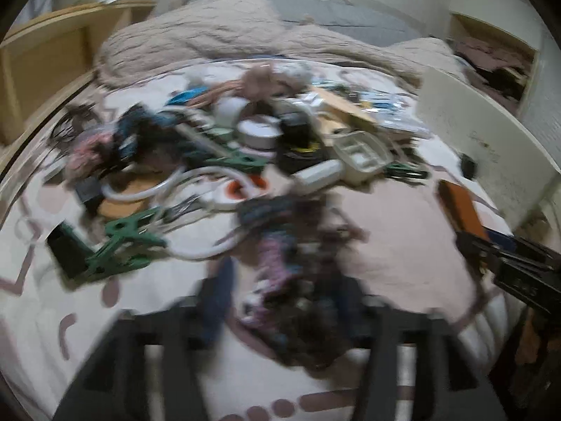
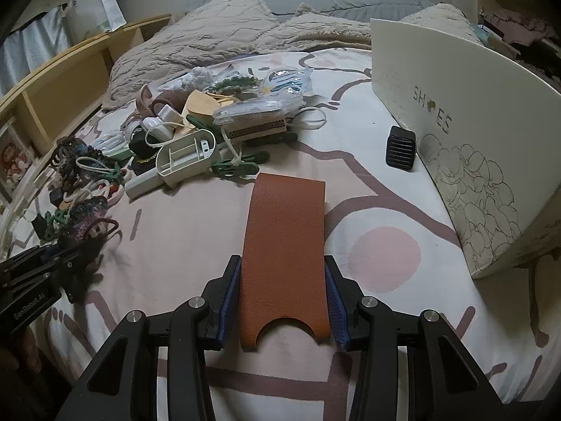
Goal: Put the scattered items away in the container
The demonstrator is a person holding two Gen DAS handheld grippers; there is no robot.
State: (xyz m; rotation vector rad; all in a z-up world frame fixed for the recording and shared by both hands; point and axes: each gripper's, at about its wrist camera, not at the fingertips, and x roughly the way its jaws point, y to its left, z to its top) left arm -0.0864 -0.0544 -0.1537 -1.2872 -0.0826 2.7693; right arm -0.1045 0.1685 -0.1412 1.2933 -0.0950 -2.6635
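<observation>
Step in hand, as I judge: carrying stage. Right gripper clamped on brown leather sleeve, sleeve jutting forward from jaws. Shoe box ahead-right; next move: swing there, release inside. Left gripper blurred; knitted bundle between jaws, grip unclear. Clutter pile ahead-left. Patterned bedsheet; blanket beyond.

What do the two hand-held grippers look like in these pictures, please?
The right gripper has a black, angular plastic frame with triangular cut-outs, round silver bolt heads and ribbed blue pads on its fingers. The left gripper has the same black frame, small screws and white lettering on its side. No cables or sleeves are visible.
</observation>
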